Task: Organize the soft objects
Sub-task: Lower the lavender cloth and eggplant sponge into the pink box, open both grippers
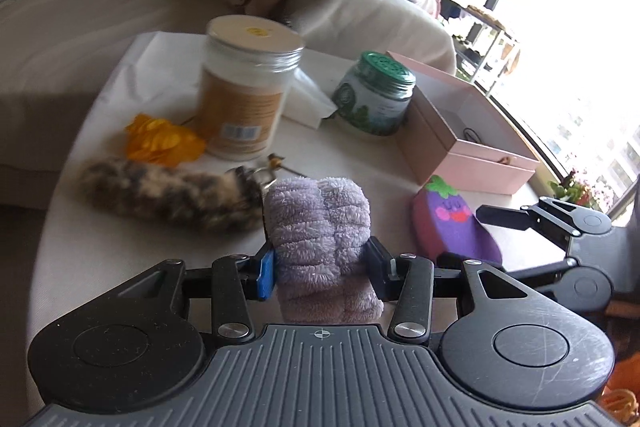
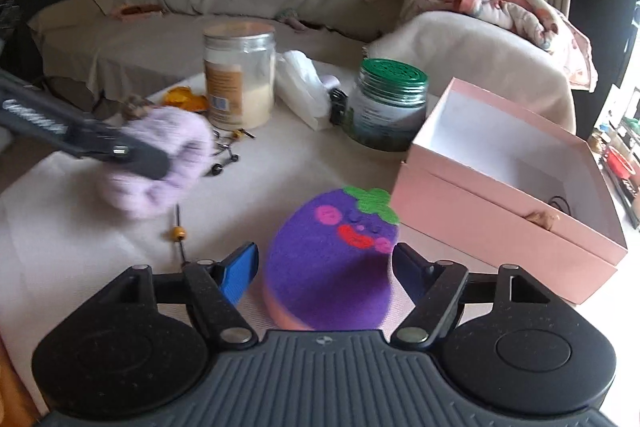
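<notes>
Left gripper (image 1: 322,263) pinches the light, squashy lilac cloth (image 1: 320,223) mid-body; right gripper (image 2: 324,267), jaws wide, straddles the springy sponge (image 2: 332,263) beside the box (image 2: 500,227), best gripped across its sides.

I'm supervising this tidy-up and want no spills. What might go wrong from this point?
The left gripper holds the lilac fluffy cloth only by its middle, so it may slip free or drag across the furry tail. The right gripper straddles the eggplant sponge with jaws open; closing off-centre might push it away. Swinging toward the pink box risks bumping the green-lidded jar.
</notes>
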